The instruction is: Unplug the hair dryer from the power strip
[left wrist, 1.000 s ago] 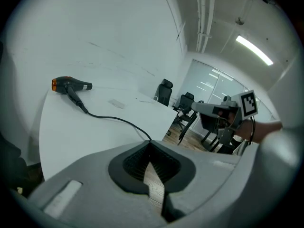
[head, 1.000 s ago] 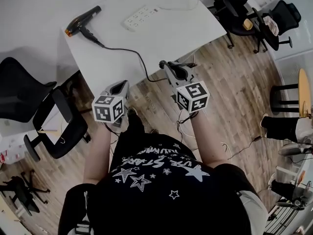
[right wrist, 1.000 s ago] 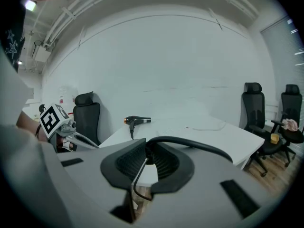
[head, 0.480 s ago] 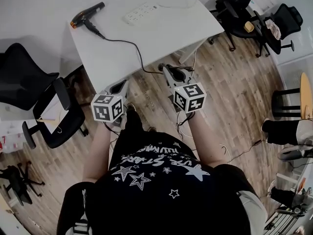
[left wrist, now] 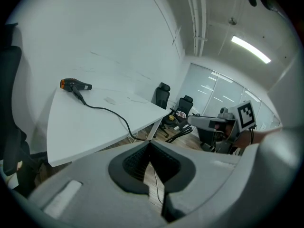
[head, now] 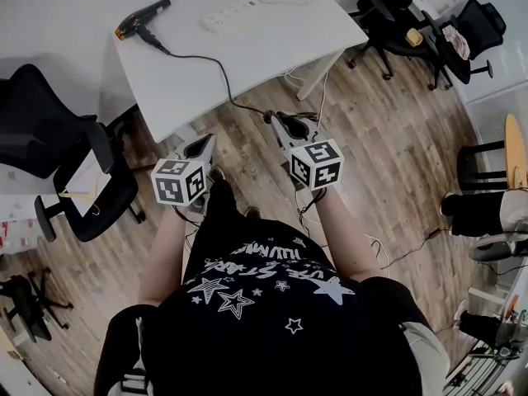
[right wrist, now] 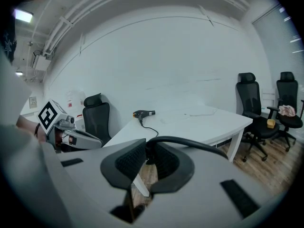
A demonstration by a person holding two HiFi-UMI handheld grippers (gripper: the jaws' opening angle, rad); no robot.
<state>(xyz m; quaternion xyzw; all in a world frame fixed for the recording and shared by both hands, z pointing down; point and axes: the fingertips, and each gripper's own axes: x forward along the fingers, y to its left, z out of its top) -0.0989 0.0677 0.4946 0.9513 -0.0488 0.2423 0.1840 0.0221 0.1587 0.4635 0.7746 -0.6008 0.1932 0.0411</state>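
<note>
The black hair dryer (head: 142, 18) with an orange nozzle lies at the far left of the white table (head: 272, 44). The white power strip (head: 228, 13) lies behind it, with no plug in it that I can see. The dryer's black cord (head: 216, 68) runs off the table's front edge to my right gripper (head: 275, 122), which is shut on the cord's end over the wooden floor. In the right gripper view the cord (right wrist: 199, 144) arcs out from between the shut jaws. My left gripper (head: 206, 144) is shut with nothing in it, level with the right one.
A black office chair (head: 58, 155) stands left of the table. More black chairs (head: 400, 11) stand at the back right. Loose cables (head: 388, 250) lie on the floor to my right. A round stool (head: 487, 167) stands at the far right.
Both grippers have drawn back from the table, which now sits higher in the head view. The cord trails further off the table's edge with the right gripper.
</note>
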